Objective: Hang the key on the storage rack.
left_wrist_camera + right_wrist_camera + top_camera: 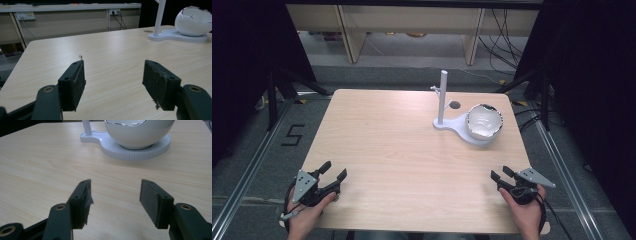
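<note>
Start pose: both grippers, left (334, 172) and right (502, 174), jaws apart, empty. White bowl (138, 132) sits dead ahead of right jaws; next likely reach.

overhead and both low gripper views share the bowl (484, 121).

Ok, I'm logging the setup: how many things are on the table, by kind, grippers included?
Grippers: 2, the left gripper and the right gripper
White bowl: 1
White stand with post: 1
Total: 4
</note>
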{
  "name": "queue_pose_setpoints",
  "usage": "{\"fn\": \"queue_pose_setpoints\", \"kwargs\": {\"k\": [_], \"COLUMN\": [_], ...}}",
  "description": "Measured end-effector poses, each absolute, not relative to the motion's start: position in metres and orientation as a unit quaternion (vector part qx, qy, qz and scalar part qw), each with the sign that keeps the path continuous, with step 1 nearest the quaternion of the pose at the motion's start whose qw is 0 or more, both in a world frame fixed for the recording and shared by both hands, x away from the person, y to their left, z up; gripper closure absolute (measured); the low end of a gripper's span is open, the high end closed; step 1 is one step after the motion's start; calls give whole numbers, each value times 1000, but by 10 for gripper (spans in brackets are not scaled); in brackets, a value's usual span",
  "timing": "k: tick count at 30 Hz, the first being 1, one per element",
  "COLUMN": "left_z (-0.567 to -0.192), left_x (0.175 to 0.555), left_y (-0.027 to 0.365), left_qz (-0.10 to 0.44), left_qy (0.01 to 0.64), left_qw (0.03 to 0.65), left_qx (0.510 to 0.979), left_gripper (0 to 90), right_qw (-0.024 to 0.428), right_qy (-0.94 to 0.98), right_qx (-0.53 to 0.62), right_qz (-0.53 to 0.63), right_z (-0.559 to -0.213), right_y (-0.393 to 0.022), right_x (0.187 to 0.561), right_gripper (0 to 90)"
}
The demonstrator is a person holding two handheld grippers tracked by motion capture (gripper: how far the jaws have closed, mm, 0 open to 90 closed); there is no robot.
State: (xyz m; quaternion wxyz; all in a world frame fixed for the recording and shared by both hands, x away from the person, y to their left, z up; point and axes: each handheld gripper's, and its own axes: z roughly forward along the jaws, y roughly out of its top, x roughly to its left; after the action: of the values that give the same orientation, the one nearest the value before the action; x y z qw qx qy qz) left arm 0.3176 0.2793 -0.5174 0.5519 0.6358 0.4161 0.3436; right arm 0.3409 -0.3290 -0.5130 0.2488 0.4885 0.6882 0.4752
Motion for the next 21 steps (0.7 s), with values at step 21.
{"fn": "queue_pose_setpoints", "kwargs": {"k": [21], "left_z": [-465], "left_x": [357], "left_y": [284], "left_qz": [250], "left_qy": [372], "left_qw": [438], "left_qx": [779], "left_gripper": [462], "right_qw": [241], "right_qy": [689], "right_qx": [494], "right_qz": [473], "right_z": [-513], "right_y": [-328], "right_x": [343], "right_gripper": [422]}}
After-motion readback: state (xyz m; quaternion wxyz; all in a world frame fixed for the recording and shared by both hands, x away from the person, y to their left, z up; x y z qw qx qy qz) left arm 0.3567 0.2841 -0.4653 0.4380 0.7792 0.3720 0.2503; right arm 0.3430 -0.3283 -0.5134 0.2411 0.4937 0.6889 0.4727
